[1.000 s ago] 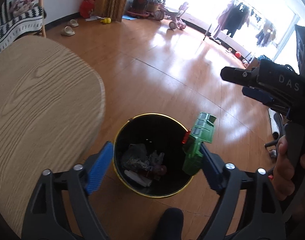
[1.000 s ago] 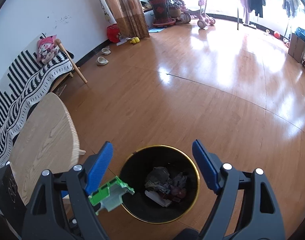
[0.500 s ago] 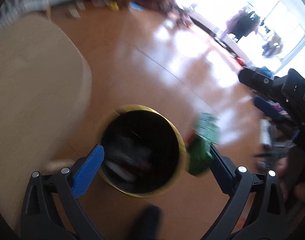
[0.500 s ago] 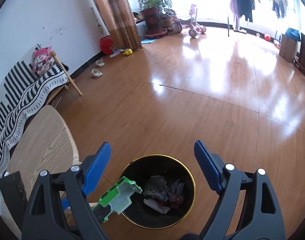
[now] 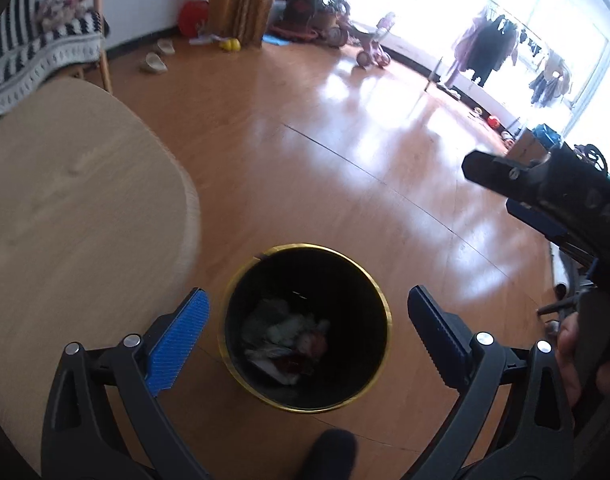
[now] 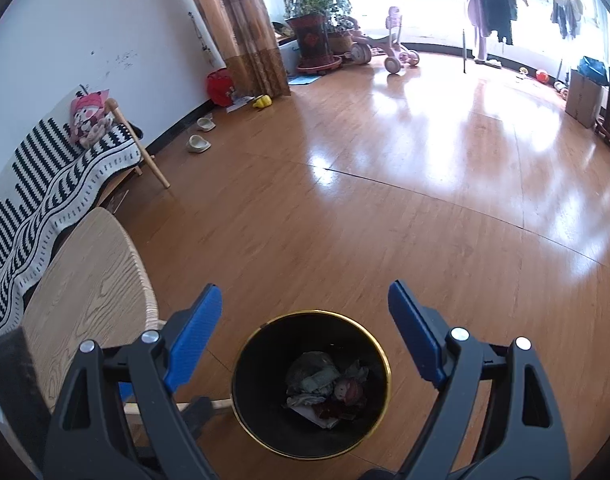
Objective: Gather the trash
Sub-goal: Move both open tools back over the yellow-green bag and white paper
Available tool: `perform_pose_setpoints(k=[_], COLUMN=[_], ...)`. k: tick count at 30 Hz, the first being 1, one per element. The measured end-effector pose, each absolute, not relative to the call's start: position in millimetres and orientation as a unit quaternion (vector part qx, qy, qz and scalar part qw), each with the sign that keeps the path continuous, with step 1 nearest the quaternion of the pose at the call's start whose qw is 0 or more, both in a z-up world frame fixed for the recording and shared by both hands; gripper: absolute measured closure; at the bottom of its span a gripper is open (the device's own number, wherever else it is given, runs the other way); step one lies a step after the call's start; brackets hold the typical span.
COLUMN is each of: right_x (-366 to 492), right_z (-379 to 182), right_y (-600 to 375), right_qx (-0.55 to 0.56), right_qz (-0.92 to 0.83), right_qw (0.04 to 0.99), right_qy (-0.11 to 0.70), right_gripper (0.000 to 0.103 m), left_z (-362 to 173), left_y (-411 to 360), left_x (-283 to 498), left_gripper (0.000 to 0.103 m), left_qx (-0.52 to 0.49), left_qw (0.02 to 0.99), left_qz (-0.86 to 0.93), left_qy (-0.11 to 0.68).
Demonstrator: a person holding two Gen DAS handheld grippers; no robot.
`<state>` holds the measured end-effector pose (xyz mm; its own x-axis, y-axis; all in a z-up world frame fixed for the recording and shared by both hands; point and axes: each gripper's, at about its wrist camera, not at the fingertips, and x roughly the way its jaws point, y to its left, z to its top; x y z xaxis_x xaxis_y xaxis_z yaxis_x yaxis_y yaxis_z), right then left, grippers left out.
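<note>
My left tongs [image 5: 307,334] had a green plastic piece stuck on the right pad a sec ago, just over the bin's [image 5: 379,296] right rim. Now it's gone from the pad; nothing between the pads, which stand wider apart than before. Can't pick the piece out for sure in the trash pile [image 5: 289,338] at the bin bottom, left view's a bit blurred. In my right-wrist view the green piece no longer shows beside the left pad [image 6: 193,338] of my right tongs [image 6: 303,340]. Bin sits slightly lower in that view now.
</note>
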<state>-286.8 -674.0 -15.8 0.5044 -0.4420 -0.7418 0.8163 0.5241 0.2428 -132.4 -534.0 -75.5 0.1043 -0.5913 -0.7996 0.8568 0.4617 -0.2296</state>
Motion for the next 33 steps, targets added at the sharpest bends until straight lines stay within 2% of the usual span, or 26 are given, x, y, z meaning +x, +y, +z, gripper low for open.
perform_pose_setpoints(k=[7, 14, 23, 29, 33], right_x=[-221.0, -99.9, 14.7, 52.3, 71.2], right_z=[-6.8, 2.2, -8.5, -22.1, -32.1], right_y=[-633.8, -530.0, -370.7, -320.3, -295.9], right_qx=[0.284, 0.222, 0.124, 0.107, 0.104], right_qz=[-0.325, -0.208, -0.064, -0.024, -0.008], right_qw=[0.840, 0.879, 0.899, 0.895, 0.892], right_qy=[0.329, 0.367, 0.414, 0.431, 0.440], right_gripper=[0.020, 0.020, 0.020, 0.020, 0.020], left_z=[-28.9, 5.6, -2.4, -27.7, -40.1], left_y=[-449.3, -300.3, -100.0, -48.8, -53.5], left_x=[-51.7, 50.1, 167.8, 210.9, 222.8], left_gripper=[0.006, 0.006, 0.006, 0.006, 0.006], left_qx=[0.115, 0.049, -0.037, -0.072, -0.077], left_qw=[0.794, 0.864, 0.907, 0.899, 0.895], left_qz=[-0.431, -0.308, -0.118, -0.079, -0.079], left_qy=[0.412, 0.394, 0.402, 0.424, 0.433])
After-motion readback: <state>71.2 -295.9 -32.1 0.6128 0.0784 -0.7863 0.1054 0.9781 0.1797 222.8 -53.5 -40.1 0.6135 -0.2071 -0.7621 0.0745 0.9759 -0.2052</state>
